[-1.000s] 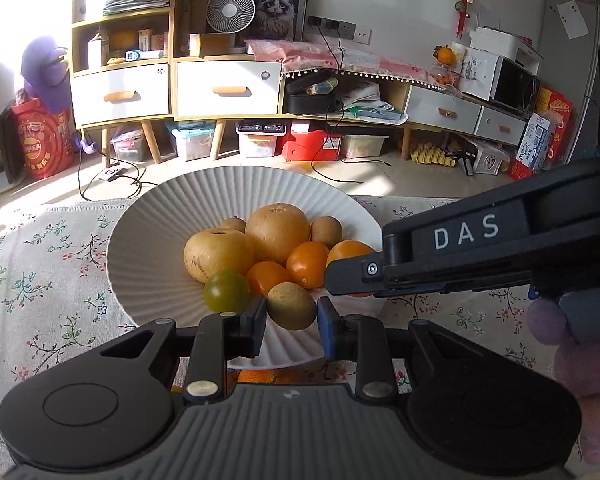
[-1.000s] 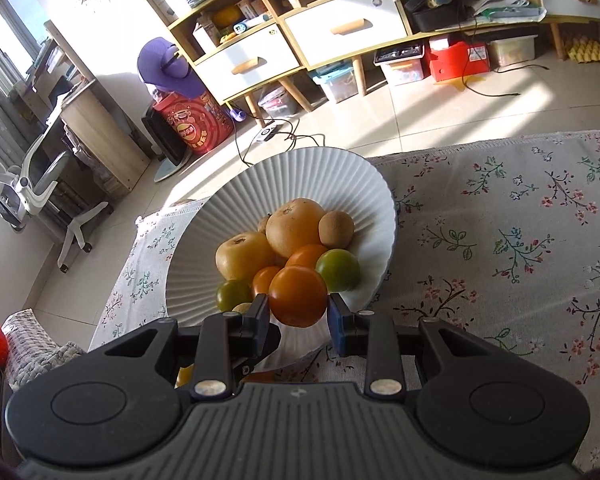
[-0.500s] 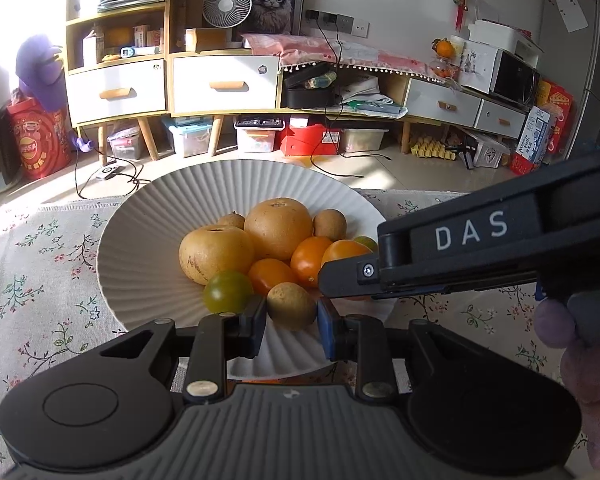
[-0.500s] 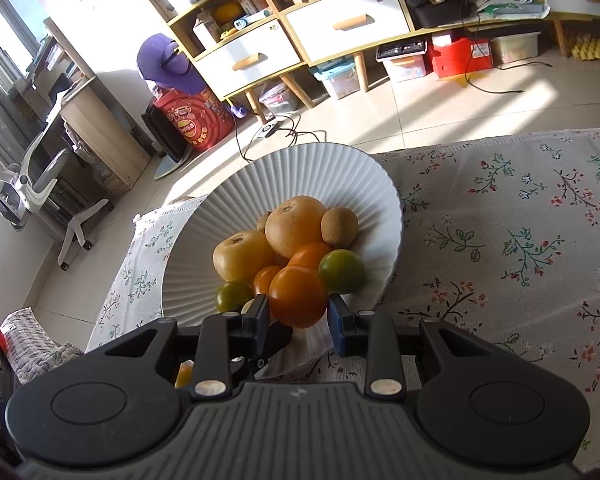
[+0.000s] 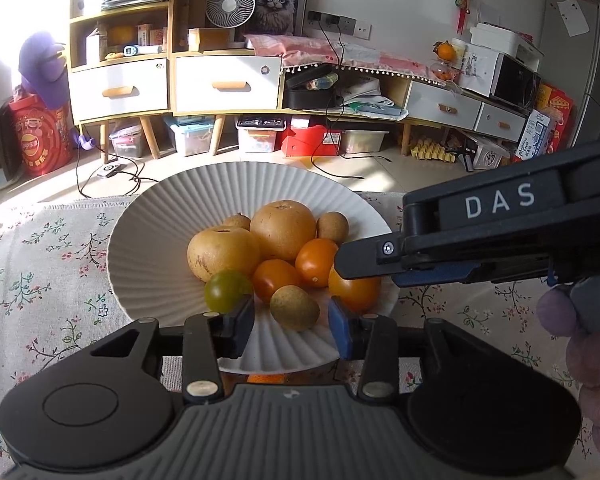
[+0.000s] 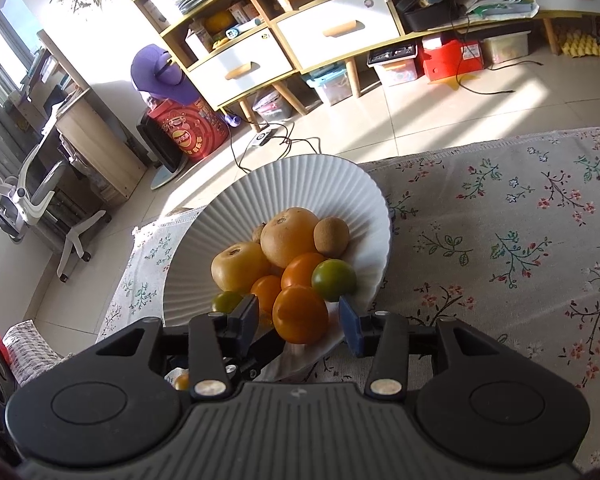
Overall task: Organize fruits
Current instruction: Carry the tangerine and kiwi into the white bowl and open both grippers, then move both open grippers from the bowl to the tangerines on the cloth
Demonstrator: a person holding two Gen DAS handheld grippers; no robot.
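Note:
A white ribbed plate point(image 5: 148, 240) point(image 6: 332, 188) on the floral tablecloth holds two large tan pears point(image 5: 223, 254), small brown kiwis, orange tangerines and green ones. My left gripper point(image 5: 291, 322) is open over the plate's near rim, with a brown kiwi point(image 5: 294, 307) lying on the plate between its fingers. My right gripper point(image 6: 300, 322) is open, with an orange tangerine point(image 6: 300, 314) resting on the plate between its fingers, apart from both pads. The right gripper point(image 5: 364, 260) also shows in the left wrist view, reaching in from the right above that tangerine point(image 5: 354, 290).
The floral tablecloth point(image 6: 500, 240) spreads to the right of the plate. An orange fruit point(image 5: 266, 378) lies on the table just under the plate's near rim. Behind the table are a tiled floor, a drawer cabinet point(image 5: 220, 84) and an office chair point(image 6: 28, 192).
Both grippers have opened: the left let the brown kiwi go and the right let the orange tangerine go, and both fruits now lie on the plate.

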